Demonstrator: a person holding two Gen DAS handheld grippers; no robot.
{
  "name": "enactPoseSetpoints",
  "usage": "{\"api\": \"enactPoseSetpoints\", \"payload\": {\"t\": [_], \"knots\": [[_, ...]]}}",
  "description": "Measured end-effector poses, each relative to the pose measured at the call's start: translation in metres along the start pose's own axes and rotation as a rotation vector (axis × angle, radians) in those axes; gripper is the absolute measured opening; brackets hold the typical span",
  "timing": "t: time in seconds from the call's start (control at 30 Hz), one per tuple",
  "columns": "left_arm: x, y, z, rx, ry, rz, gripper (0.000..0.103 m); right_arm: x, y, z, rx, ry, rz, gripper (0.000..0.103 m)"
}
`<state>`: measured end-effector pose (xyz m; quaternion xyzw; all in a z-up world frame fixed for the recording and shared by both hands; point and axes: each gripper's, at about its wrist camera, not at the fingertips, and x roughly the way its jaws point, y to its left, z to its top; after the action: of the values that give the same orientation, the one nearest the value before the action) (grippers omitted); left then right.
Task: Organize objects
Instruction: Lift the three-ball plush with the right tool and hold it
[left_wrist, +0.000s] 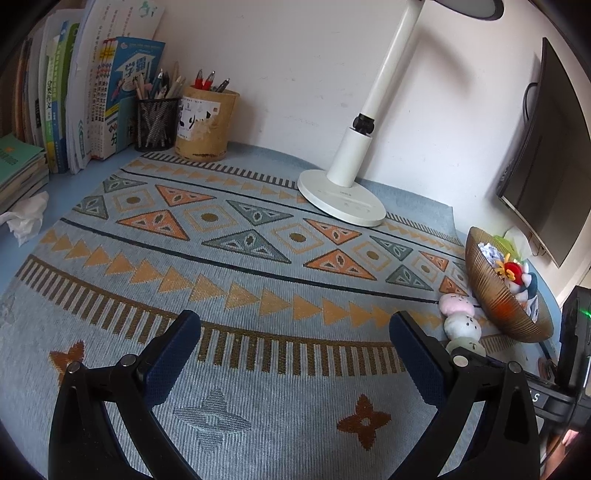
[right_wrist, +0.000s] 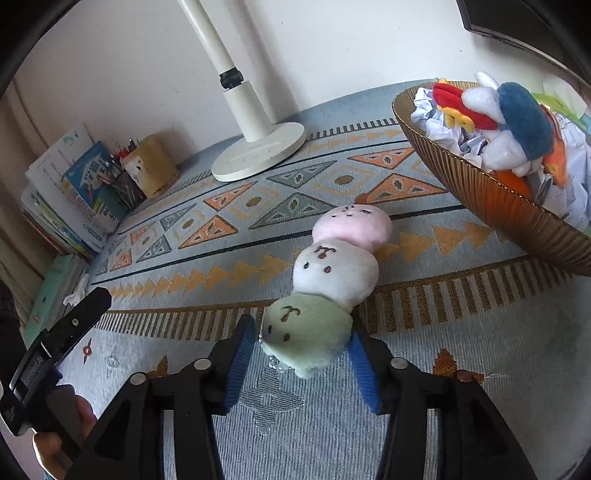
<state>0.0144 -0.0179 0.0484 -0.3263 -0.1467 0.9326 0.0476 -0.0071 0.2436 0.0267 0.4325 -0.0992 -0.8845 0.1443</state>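
A soft plush skewer of three round dumplings, pink, white and green, lay on the blue patterned woven cloth just beside the ribbed amber glass bowl. Its long axis ran from the green end, nearest the camera, up to the pink end nearest the bowl. The right gripper had its blue pads either side of the green ball, the right pad touching; whether it squeezed I cannot tell. The left gripper, well away from the bowl, stood wide apart over bare cloth, holding nothing.
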Motion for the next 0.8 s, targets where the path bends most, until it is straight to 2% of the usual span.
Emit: {"api": "enactPoseSetpoints", "payload": {"t": [0.07, 0.3, 0.53, 0.73, 0.8], "knots": [[-0.003, 0.004, 0.001, -0.015, -0.014, -0.004, 0.102, -0.001, 0.001, 0.0, -0.003, -0.01, -0.043, 0.063], [-0.002, 0.017, 0.003, -0.078, -0.003, -0.063, 0.102, -0.005, -0.007, 0.0, 0.037, -0.031, -0.026, 0.064], [0.0, 0.005, 0.0, -0.027, -0.004, -0.023, 0.102, -0.01, -0.016, 0.0, 0.088, -0.052, -0.029, 0.064], [0.002, 0.002, 0.0, -0.007, 0.01, 0.006, 0.102, -0.007, -0.011, 0.0, 0.059, -0.04, -0.031, 0.064], [0.005, 0.003, 0.0, -0.012, 0.02, 0.039, 0.102, -0.007, -0.007, -0.001, 0.037, -0.044, -0.046, 0.064]]}}
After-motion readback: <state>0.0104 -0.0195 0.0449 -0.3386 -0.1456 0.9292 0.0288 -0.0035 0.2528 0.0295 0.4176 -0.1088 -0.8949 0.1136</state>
